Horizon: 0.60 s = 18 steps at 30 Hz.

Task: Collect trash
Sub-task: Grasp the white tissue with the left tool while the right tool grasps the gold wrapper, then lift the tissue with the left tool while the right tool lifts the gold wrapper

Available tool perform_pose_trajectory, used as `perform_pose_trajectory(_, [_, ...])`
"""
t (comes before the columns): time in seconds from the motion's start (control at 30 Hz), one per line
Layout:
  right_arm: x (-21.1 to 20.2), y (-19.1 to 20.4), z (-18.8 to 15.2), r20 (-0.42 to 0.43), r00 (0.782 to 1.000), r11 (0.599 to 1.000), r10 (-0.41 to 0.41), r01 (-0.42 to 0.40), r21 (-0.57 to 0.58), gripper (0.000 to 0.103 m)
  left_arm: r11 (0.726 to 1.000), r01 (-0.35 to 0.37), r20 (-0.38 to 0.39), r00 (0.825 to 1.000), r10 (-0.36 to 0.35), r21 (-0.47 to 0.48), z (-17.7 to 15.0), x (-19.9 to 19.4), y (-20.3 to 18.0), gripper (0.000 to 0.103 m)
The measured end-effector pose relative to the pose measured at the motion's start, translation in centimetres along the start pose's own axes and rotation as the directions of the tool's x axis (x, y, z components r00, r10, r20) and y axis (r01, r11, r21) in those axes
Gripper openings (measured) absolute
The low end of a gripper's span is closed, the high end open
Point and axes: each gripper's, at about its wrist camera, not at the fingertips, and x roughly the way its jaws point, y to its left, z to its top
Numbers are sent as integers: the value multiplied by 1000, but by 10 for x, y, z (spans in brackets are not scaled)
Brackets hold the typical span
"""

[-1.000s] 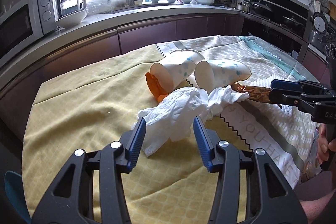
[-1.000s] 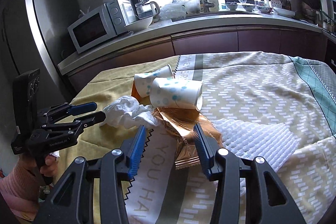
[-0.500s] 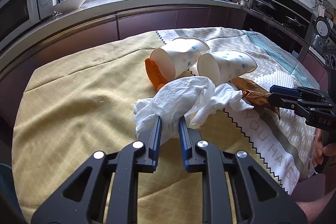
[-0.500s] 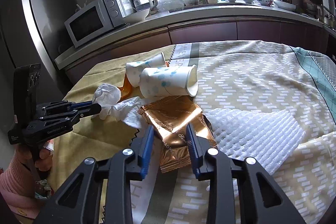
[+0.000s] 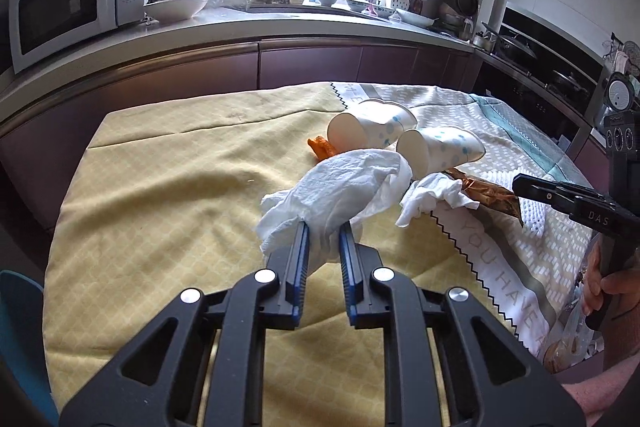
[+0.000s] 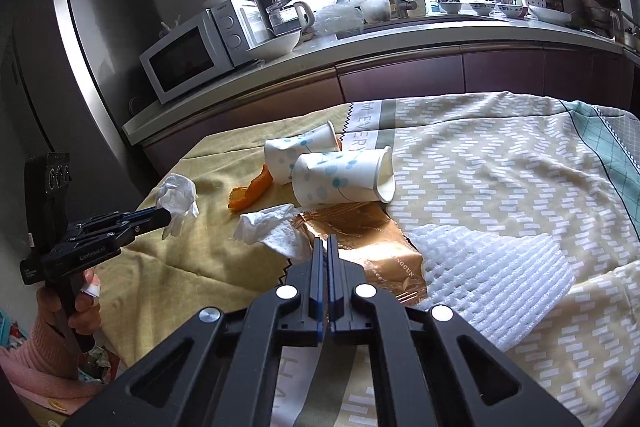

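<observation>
Left gripper (image 5: 323, 233) clamped on crumpled white tissue (image 5: 340, 187), lifted just beside the two toppled dotted paper cups (image 6: 332, 169) for carrying off. Right gripper (image 6: 323, 247) pinched shut on crinkled copper foil wrapper (image 6: 372, 243), just below those cups, ready for removal.

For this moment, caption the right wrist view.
Right gripper shut on gold wrapper; left gripper lifts crumpled tissue.

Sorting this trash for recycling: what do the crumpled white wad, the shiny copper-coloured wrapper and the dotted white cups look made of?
Crumpled white wad: soft tissue paper, matte, creased.
Shiny copper-coloured wrapper: probably metallised foil-plastic film; it glints and wrinkles sharply.
Dotted white cups: likely coated paper; thin rolled rims, faint sheen, one dented.
</observation>
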Motion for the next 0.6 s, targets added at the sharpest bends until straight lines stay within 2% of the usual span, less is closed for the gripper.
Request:
perform_pose_trajectory(0.07, [-2, 3, 0, 5, 1000, 1000, -9, 9, -12, 6, 1000, 1, 7, 1000, -1, -13, -3, -7, 5, 16])
perform_pose_trajectory(0.13, [-2, 6, 0, 6, 1000, 999, -31, 31, -27, 33, 1000, -1, 13, 1000, 2, -26, -4, -12, 10, 16])
perform_pose_trajectory(0.2, [2, 11, -2, -12, 998, 997, -58, 57, -60, 38, 999, 7, 13, 1000, -7, -46, -7, -16, 15, 16])
perform_pose_trajectory(0.27, [9, 12, -5, -31, 996, 994, -82, 79, -75, 38, 998, 3, 13, 1000, -2, -57, -9, -17, 18, 16])
perform_pose_trajectory(0.37, [15, 12, -9, -38, 991, 988, -126, 122, -89, 36, 998, 0, 15, 1000, 1, -67, -11, -21, 21, 16])
perform_pose_trajectory(0.43, [16, 10, -9, -40, 991, 989, -126, 122, -88, 17, 998, -1, 16, 1000, 2, -71, -12, -23, 21, 16])
perform_pose_trajectory(0.57, [9, 10, -8, -23, 994, 991, -105, 103, -80, 3, 997, -2, 23, 1000, 4, -80, -15, -29, 24, 16])
perform_pose_trajectory(0.6, [6, 10, -7, -14, 995, 993, -97, 96, -76, 2, 997, -2, 23, 1000, 4, -83, -16, -30, 25, 16])
